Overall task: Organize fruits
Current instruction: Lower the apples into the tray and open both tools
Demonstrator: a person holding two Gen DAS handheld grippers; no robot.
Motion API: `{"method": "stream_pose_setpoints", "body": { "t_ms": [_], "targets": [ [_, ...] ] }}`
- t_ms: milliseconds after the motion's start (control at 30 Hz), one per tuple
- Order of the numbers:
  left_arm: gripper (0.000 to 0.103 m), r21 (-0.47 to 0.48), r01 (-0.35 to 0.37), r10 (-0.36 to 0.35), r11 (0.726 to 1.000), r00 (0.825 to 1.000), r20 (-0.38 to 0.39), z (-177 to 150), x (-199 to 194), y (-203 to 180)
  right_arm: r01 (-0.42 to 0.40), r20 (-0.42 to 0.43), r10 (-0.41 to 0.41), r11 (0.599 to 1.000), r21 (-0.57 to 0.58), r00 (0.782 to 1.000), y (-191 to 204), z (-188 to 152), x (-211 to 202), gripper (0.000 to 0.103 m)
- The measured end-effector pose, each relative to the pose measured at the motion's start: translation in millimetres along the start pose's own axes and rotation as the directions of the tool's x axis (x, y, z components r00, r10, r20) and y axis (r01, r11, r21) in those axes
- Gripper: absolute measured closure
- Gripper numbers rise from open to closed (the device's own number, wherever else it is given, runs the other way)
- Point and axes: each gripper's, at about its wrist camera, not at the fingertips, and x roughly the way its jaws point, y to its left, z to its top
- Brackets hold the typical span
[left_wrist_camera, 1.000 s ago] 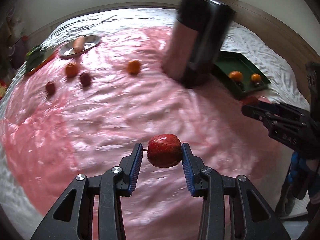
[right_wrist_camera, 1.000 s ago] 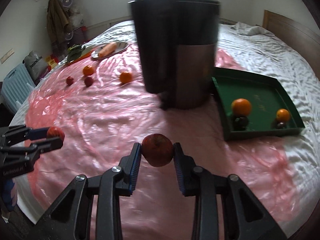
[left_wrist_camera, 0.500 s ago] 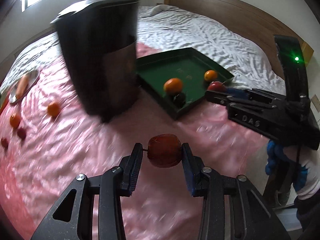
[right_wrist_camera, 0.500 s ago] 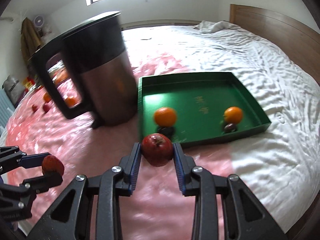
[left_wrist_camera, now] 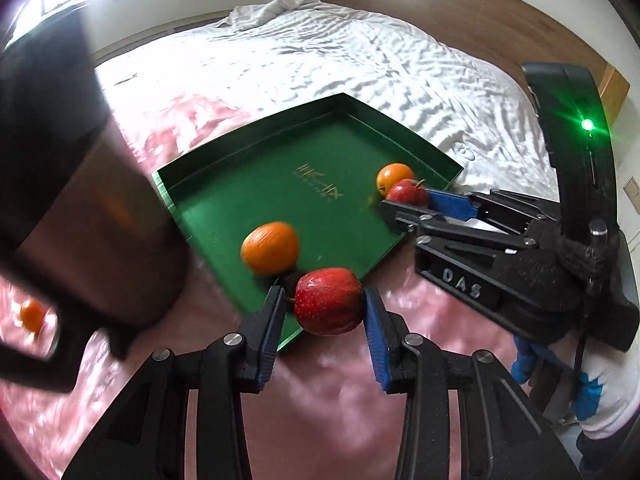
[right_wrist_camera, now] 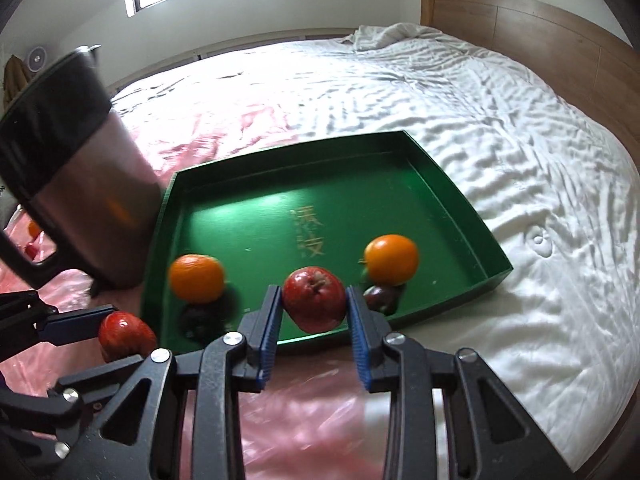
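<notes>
You are carrying an apple clamped in each gripper's fingers, left (left_wrist_camera: 324,307) and right (right_wrist_camera: 313,305), toward the tray (right_wrist_camera: 460,196) already holding two oranges; one orange (left_wrist_camera: 32,314) is waiting on the bed.

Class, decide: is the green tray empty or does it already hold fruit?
Not empty. The green tray holds two oranges and a dark fruit.

A wide bed (right_wrist_camera: 460,92) in rumpled white sheet carries it all, pink glossy plastic sheet (right_wrist_camera: 304,420) spread across its near side; sitting on that, a green tray (right_wrist_camera: 460,196) straddles the pink edge, a steel-and-black kettle (right_wrist_camera: 80,168) stands just beside the tray, one small orange (left_wrist_camera: 32,314) beyond
</notes>
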Motion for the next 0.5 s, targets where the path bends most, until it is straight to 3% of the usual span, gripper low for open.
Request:
{"method": "stream_pose_setpoints", "body": {
  "t_ms": [133, 500],
  "targets": [
    [0.069, 0.033, -0.015, 0.016, 0.999, 1.000, -0.018, 16, 23, -10, 0.011, -0.018, -0.011, 1.000, 0.004, 1.000, -10, 4, 15, 0.054],
    [0.068, 0.057, -0.049, 0.052, 0.997, 0.997, -0.061, 18, 61, -9, 0.042, -0.035, -0.043, 0.999, -0.030, 0.998, -13, 5, 33, 0.054]
  ]
}}
